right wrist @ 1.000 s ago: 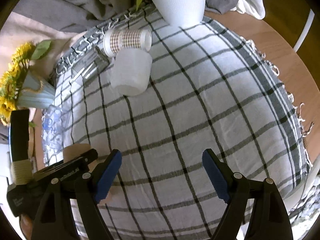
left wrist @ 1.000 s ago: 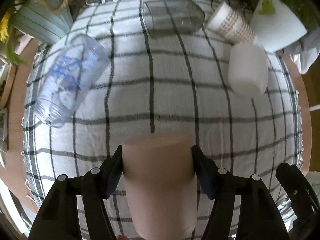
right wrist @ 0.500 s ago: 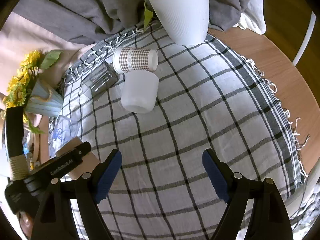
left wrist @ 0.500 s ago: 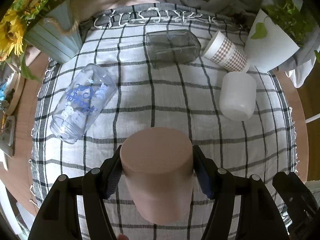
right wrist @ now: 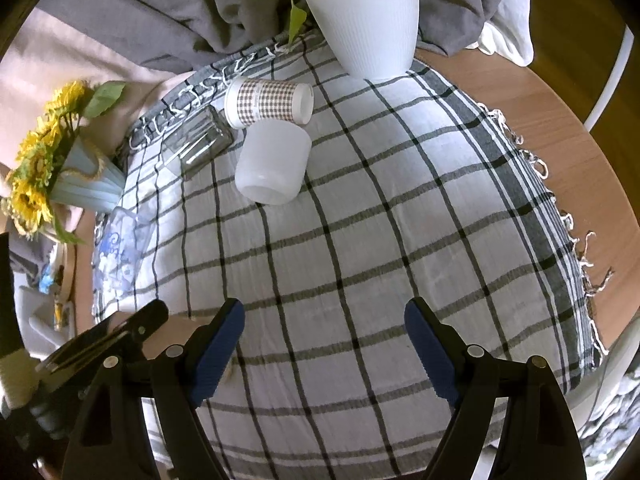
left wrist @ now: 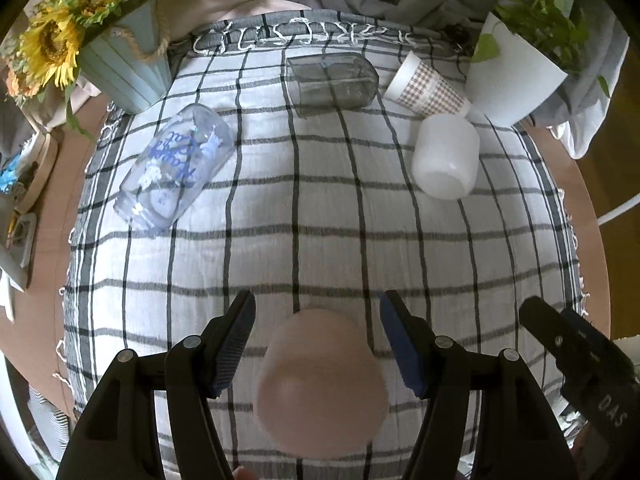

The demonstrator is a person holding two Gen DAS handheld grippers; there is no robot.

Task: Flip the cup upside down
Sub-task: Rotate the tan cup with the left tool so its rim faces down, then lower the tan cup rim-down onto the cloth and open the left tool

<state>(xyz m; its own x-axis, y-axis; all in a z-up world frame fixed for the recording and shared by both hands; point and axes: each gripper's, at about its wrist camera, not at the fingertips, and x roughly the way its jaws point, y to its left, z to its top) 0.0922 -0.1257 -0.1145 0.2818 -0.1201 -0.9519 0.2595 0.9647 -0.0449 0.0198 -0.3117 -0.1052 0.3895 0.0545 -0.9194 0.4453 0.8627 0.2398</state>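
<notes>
In the left wrist view, the pink cup (left wrist: 322,384) stands at the bottom centre of the frame on the checked cloth (left wrist: 320,216), closed base up, its axis upright. The left gripper (left wrist: 316,344) is released; its jaws stand apart on both sides of the cup without touching it. I judge the flip is done. The other cups lie on their sides further up, and I see nothing in them.

In the right wrist view, the right gripper (right wrist: 324,344) is also spread wide and holds nothing. The pink cup is not visible here, so the left hand is nearer.

"DAS" on right hand-held gripper (left wrist: 580,380), blue script on clear glass (left wrist: 176,164) unreadable
</notes>
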